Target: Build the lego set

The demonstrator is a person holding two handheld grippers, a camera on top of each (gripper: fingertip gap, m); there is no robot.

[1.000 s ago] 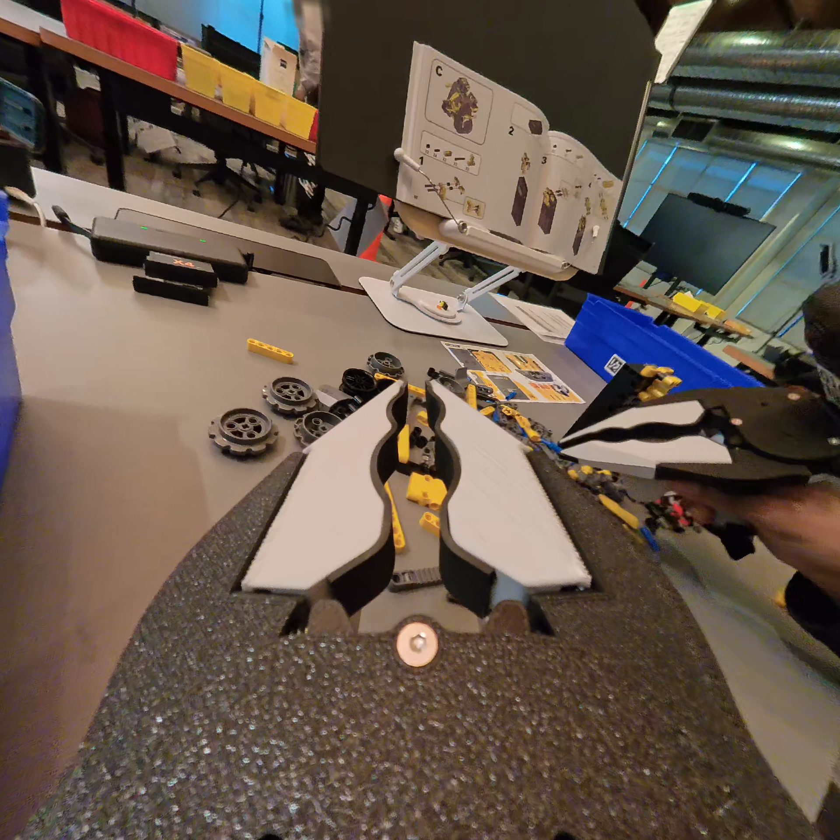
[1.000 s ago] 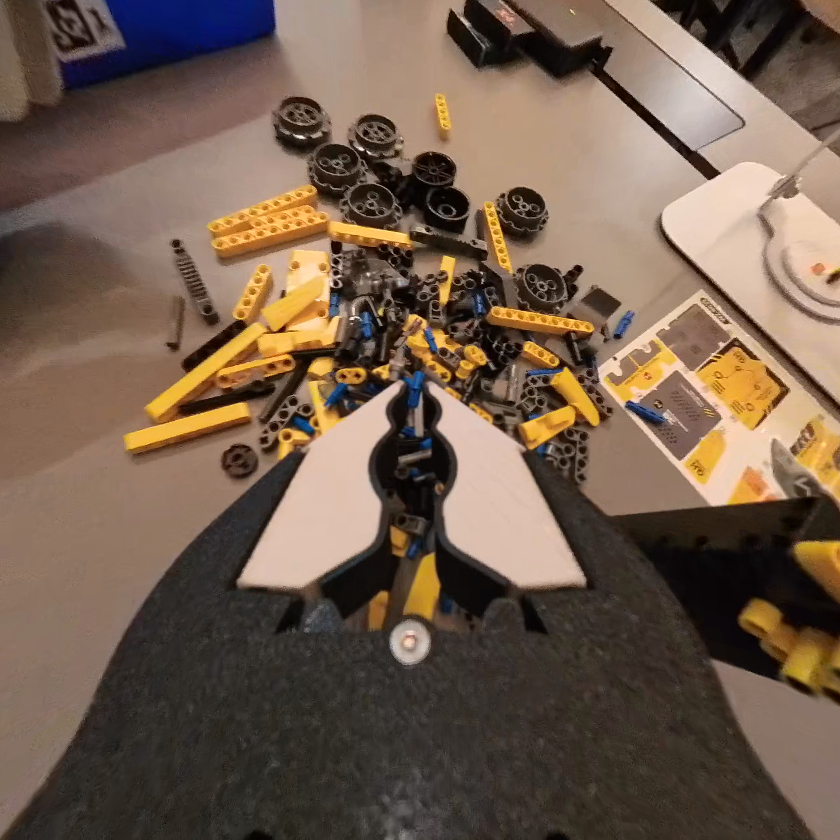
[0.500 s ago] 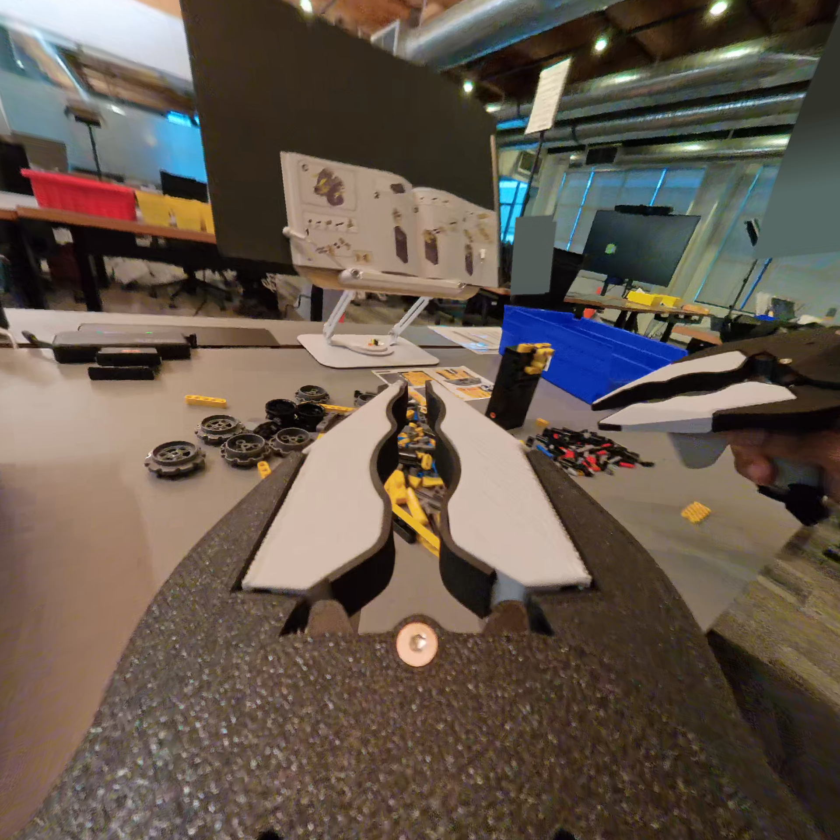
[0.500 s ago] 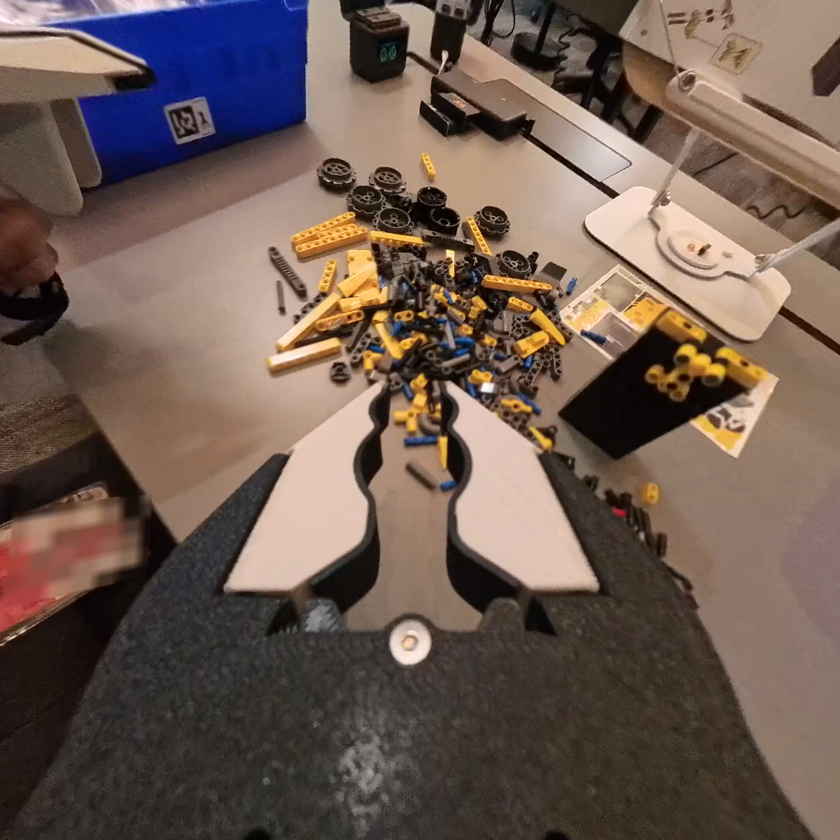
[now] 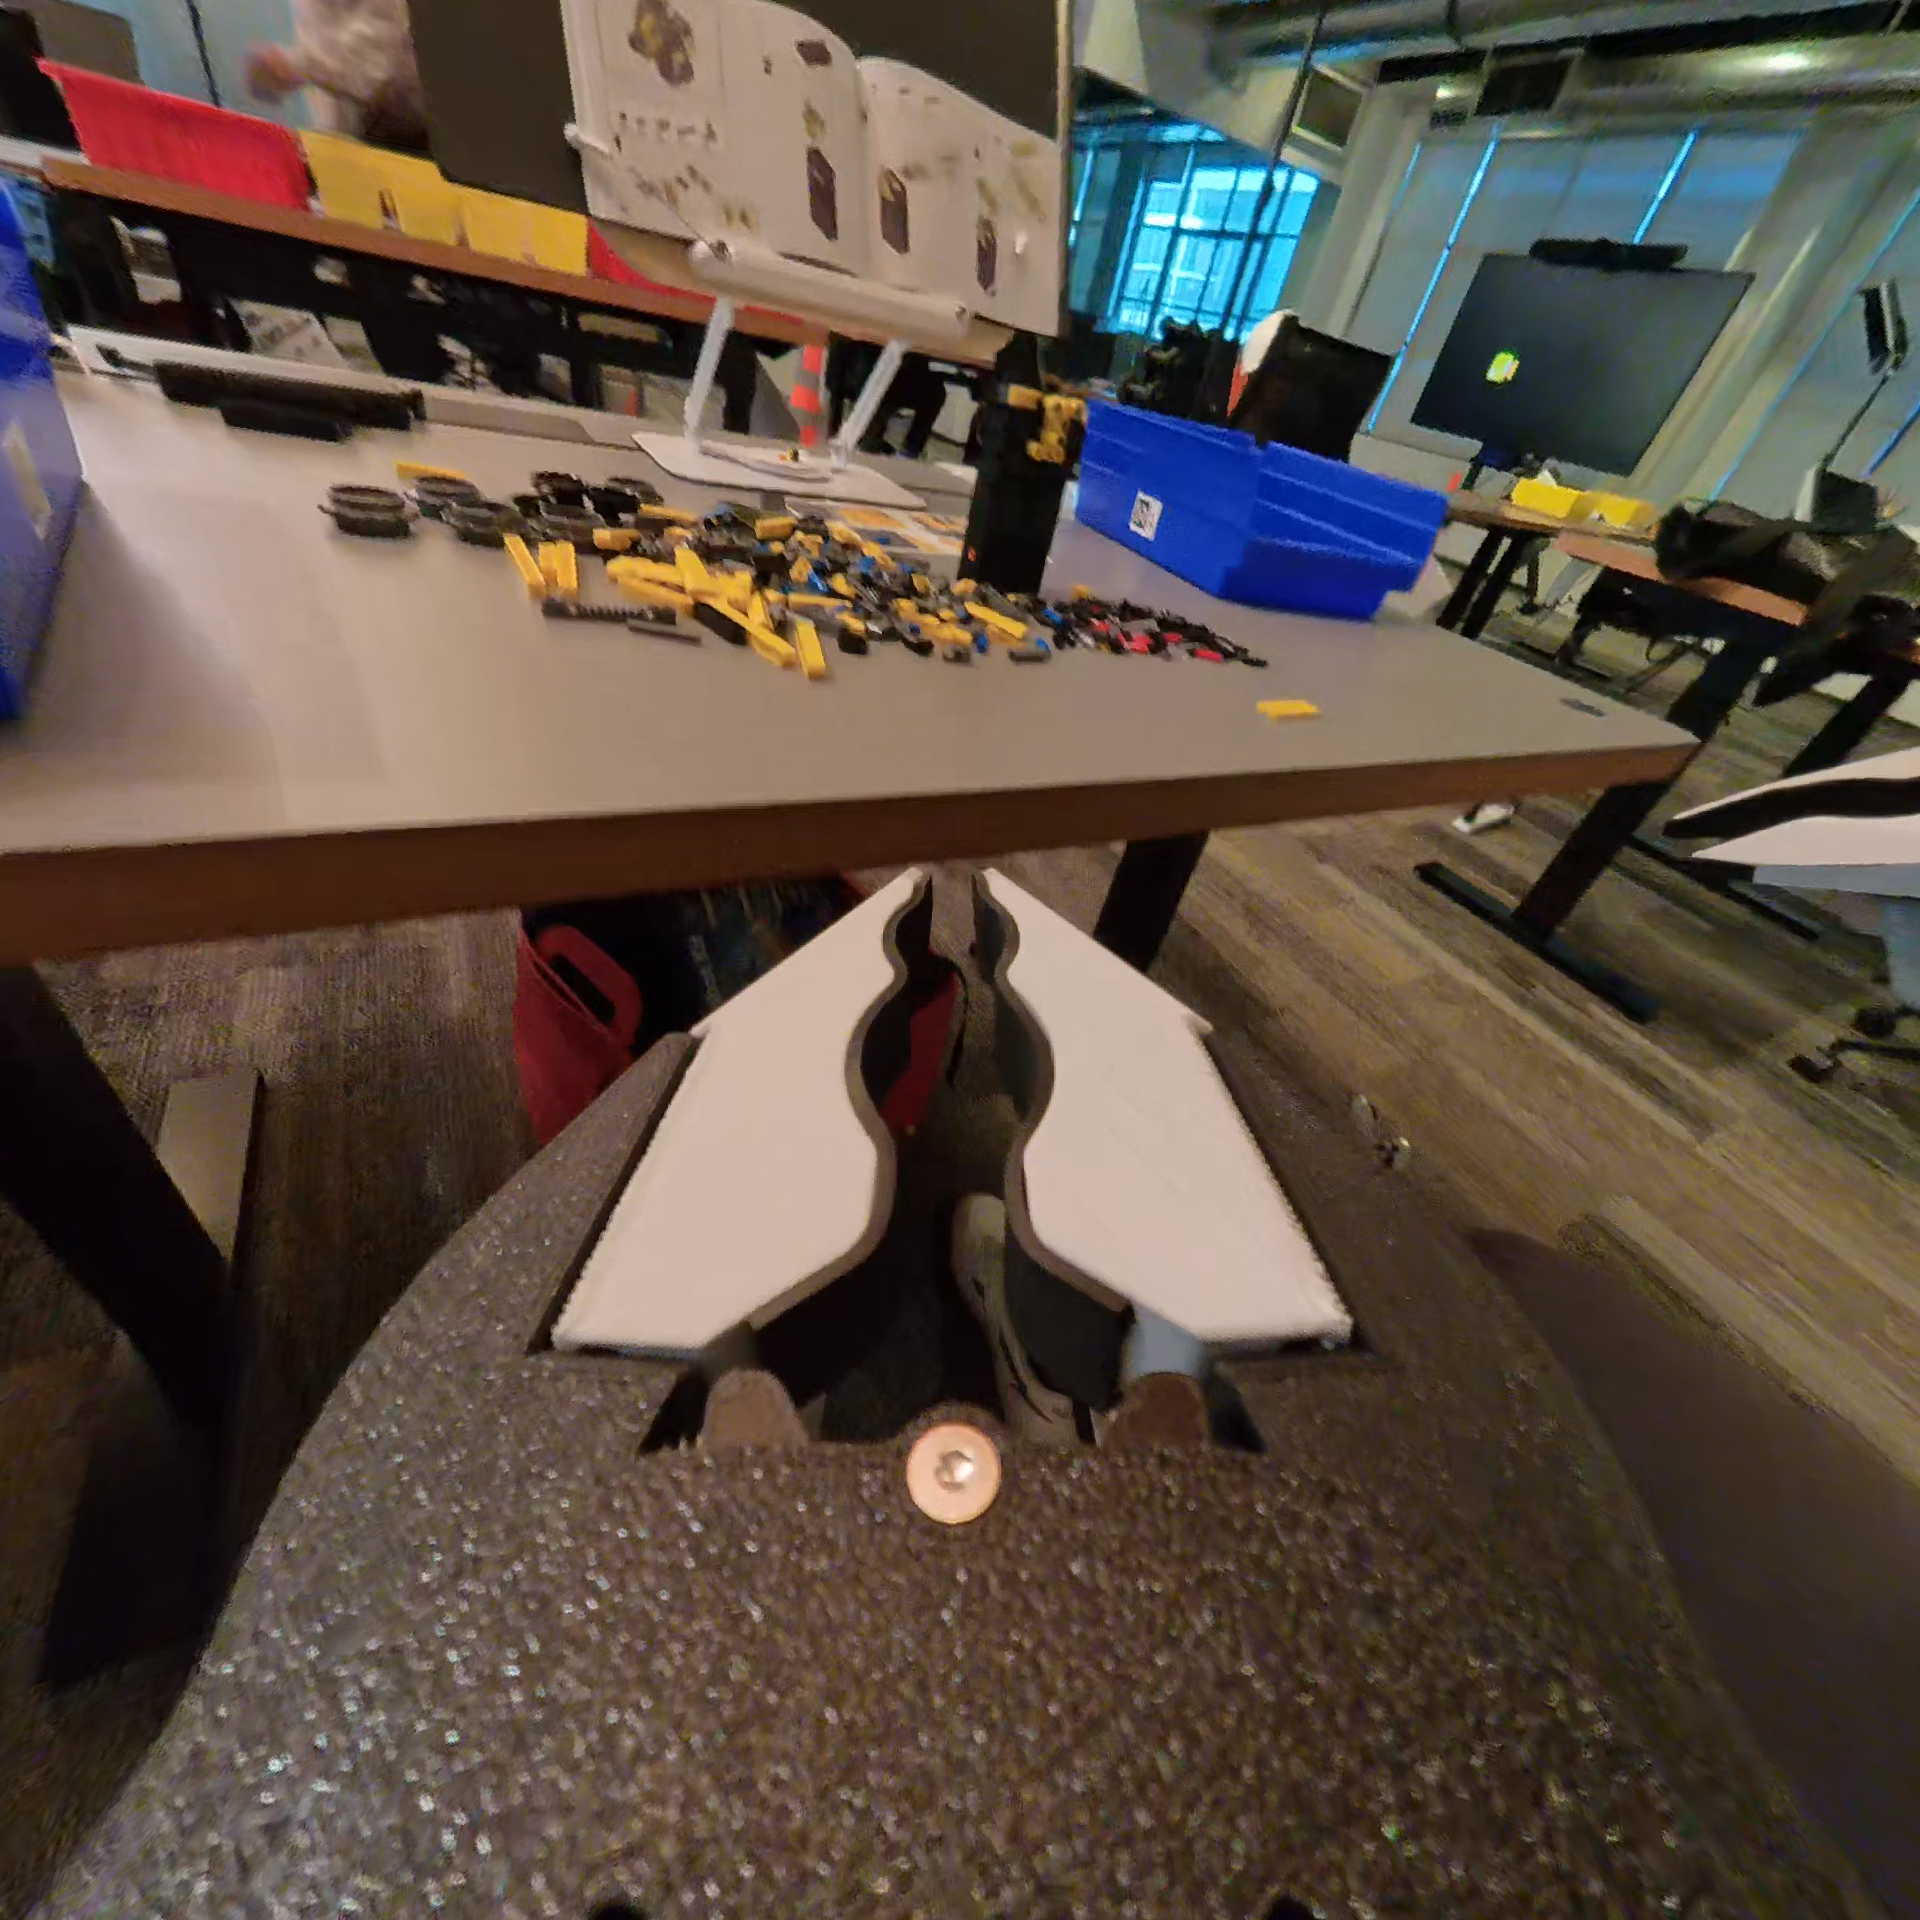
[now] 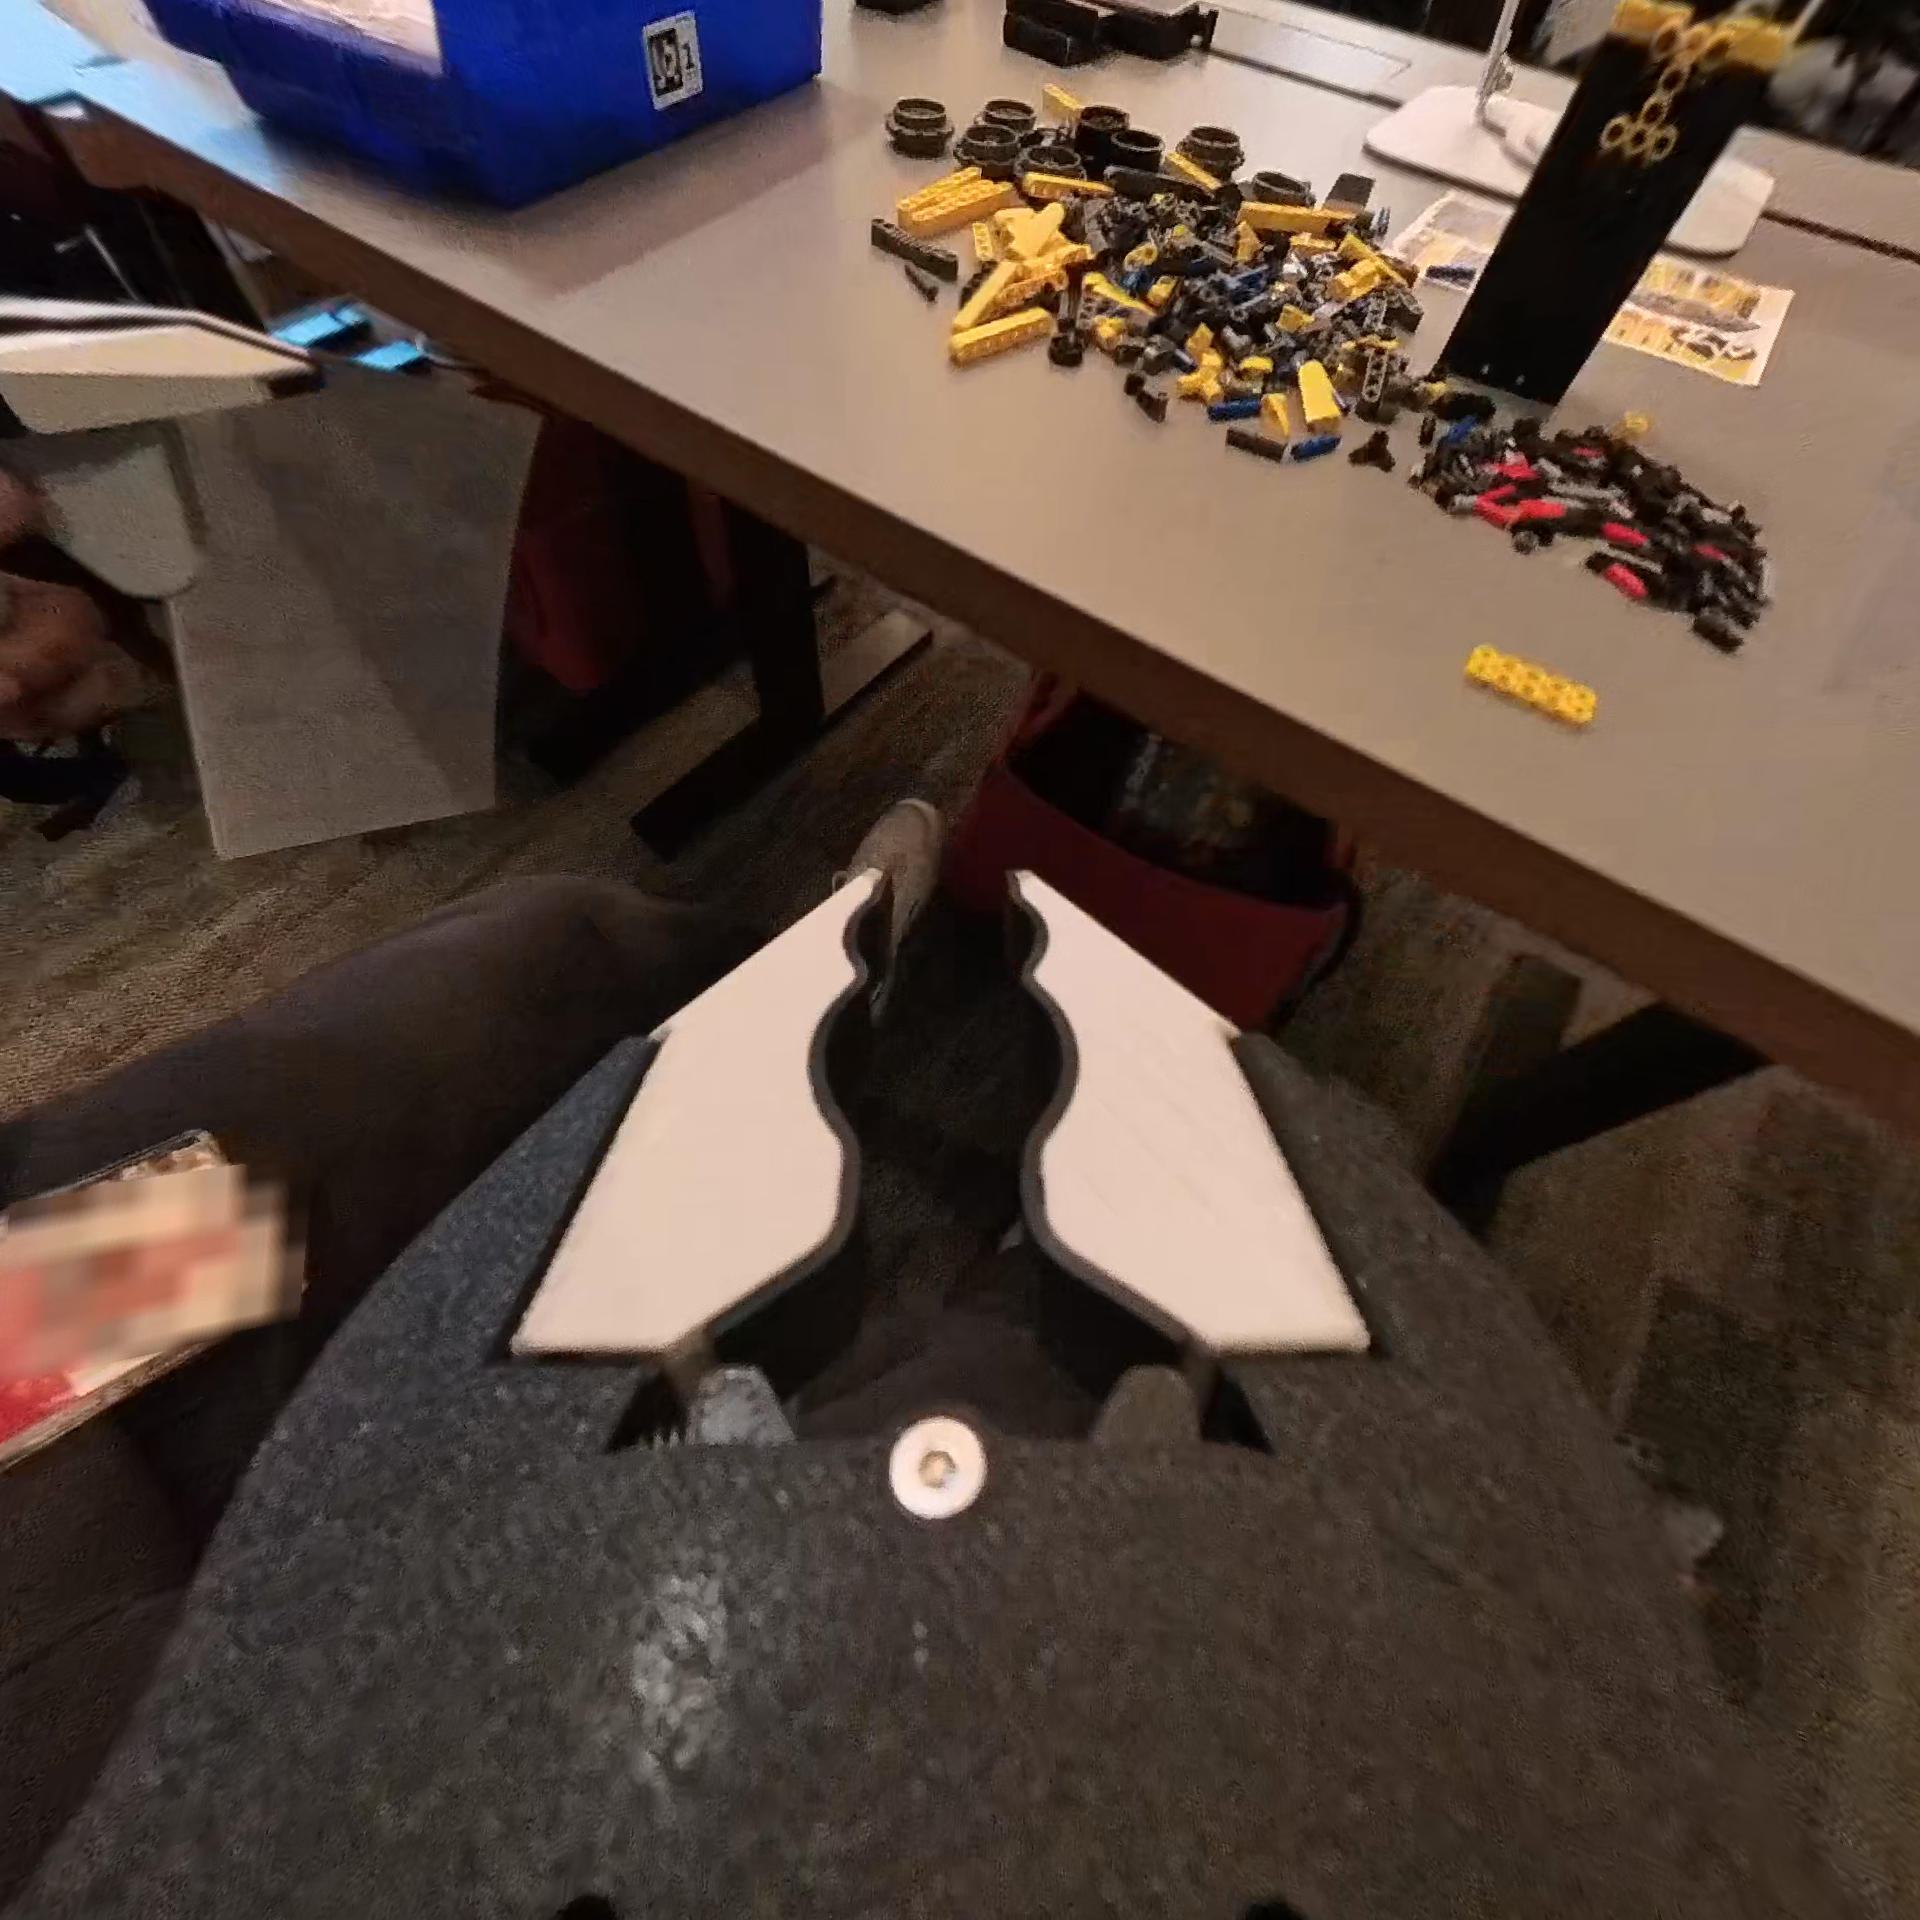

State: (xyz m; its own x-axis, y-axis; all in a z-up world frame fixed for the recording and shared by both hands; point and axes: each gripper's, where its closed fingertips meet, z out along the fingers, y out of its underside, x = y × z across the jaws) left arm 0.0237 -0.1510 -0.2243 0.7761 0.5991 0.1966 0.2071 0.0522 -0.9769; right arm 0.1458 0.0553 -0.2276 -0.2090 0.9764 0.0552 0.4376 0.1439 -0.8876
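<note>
My left gripper (image 5: 951, 883) is shut and empty, held off the table (image 5: 520, 748) just below its front edge. My right gripper (image 6: 943, 883) is open and empty, also in front of the table (image 6: 727, 343) and above the floor. A pile of yellow, black and blue bricks (image 5: 769, 592) lies mid-table, also in the right wrist view (image 6: 1174, 260). A tall black assembly with yellow pieces on top (image 5: 1013, 488) stands upright beside it (image 6: 1558, 208). Each gripper shows at the edge of the other's view: the right (image 5: 1808, 831), the left (image 6: 135, 364).
A small pile of red and black pins (image 6: 1600, 520) and one yellow piece (image 6: 1529, 686) lie near the front edge. Black wheels (image 5: 416, 504), a booklet on a white stand (image 5: 821, 156) and blue bins (image 5: 1257, 520) (image 6: 499, 83) sit farther back. A red bag (image 6: 1143, 914) stands under the table; a leg (image 6: 364, 1039) is below. Spacing between my two grippers at the tips: around 25 centimeters.
Both grippers have drawn back from over the brick pile to in front of and below the table edge. The right jaws have opened. The black assembly now stands alone on the table.
</note>
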